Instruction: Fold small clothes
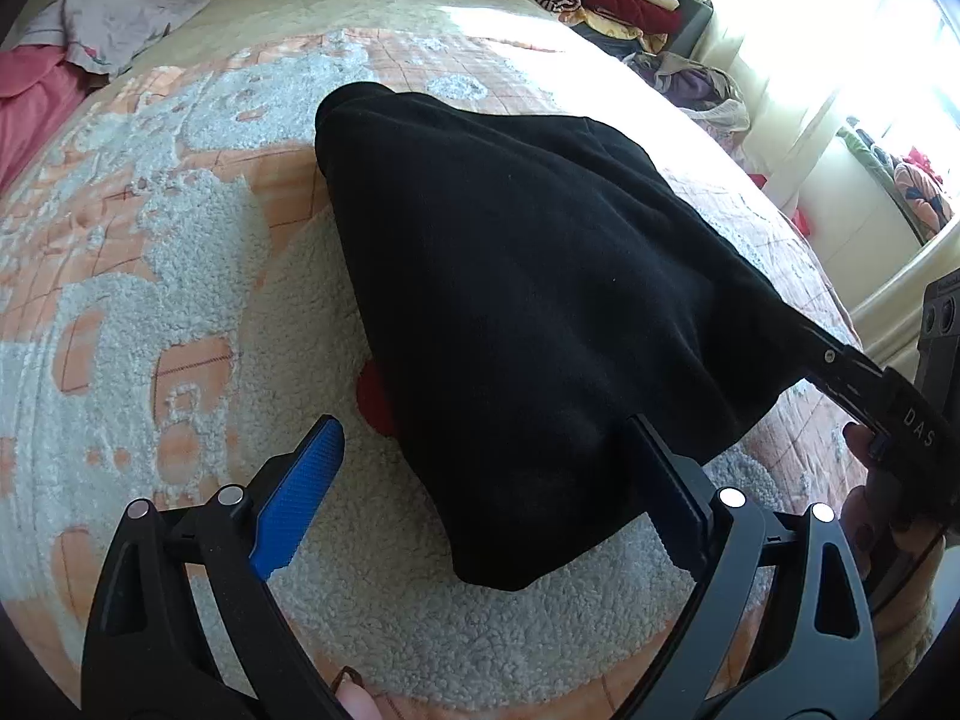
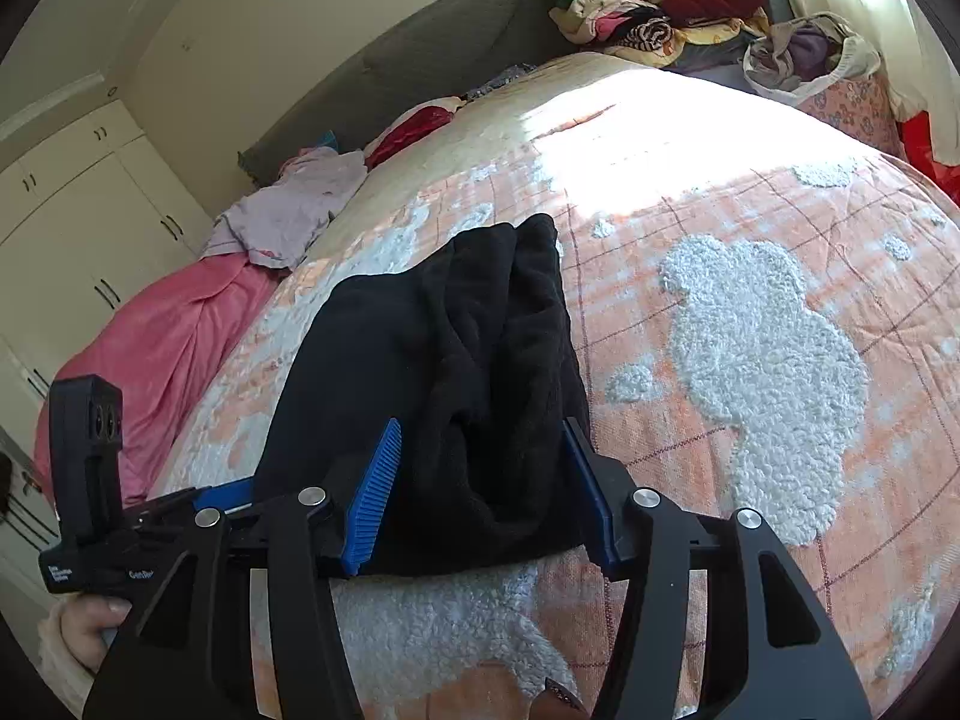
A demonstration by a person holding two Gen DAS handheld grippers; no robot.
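Black garment [image 1: 528, 300] lies folded on the bedspread [image 1: 180, 240]; left gripper [image 1: 480, 498] and right gripper [image 2: 480, 498] both straddle its near edge with jaws apart, probably releasing the fold.

Black fleece garment [image 1: 540, 312]. Bedspread [image 1: 180, 252] peach with thin dark grid lines, fluffy white patches. Gripper pads [image 2: 372, 498] blue. Pink sheet [image 2: 162, 348].

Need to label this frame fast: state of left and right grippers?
Left gripper: jaws open, black fleece garment lying between them, not clamped.
Right gripper: jaws open around the garment's near edge, not pressing on it.
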